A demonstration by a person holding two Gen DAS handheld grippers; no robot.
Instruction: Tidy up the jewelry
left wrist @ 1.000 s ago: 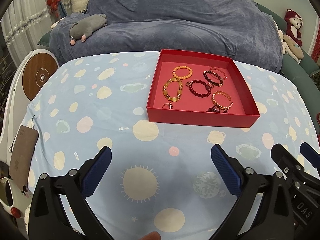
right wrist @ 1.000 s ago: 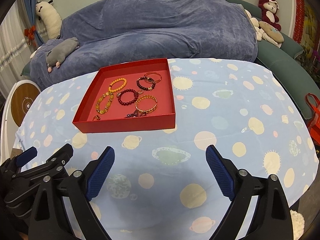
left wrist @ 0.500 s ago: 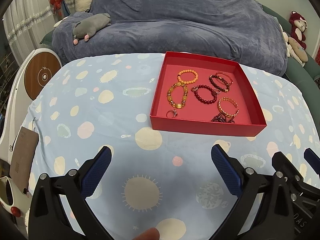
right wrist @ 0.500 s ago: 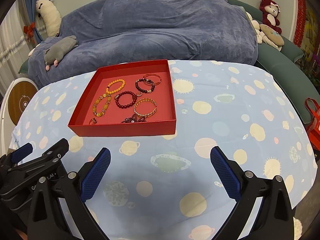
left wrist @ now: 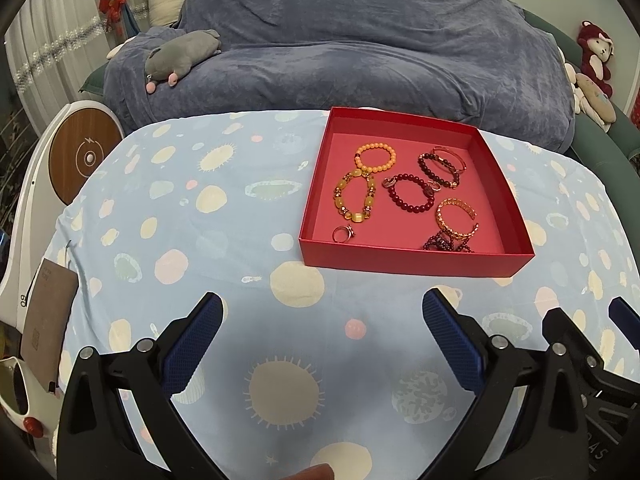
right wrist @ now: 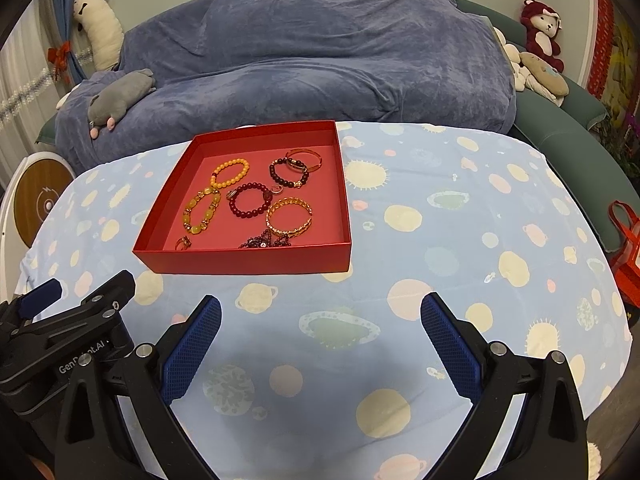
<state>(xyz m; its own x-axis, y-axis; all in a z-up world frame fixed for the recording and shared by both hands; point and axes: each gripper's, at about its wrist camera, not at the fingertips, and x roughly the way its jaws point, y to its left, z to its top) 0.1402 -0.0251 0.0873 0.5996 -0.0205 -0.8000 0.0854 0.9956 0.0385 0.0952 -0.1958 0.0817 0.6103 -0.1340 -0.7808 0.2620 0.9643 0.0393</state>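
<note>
Both grippers have drawn back slightly, so the red tray (left wrist: 412, 258) sits higher in each frame, right of centre in the left view. Its bracelets (left wrist: 412, 198) lie close together, the dark cluster (right wrist: 266, 242) at the near wall likely to snag a neighbour if pinched. Left gripper (left wrist: 322, 340) and right gripper (right wrist: 320, 340) hang spread wide, empty. Partial lettering "GenR…ot.AI" shows lower left of the right view.

Over the last second the red tray (left wrist: 412, 258) has slid from centre toward the upper right of the left wrist frame and lower, nearer the middle, in the right wrist frame (right wrist: 244, 262).
</note>
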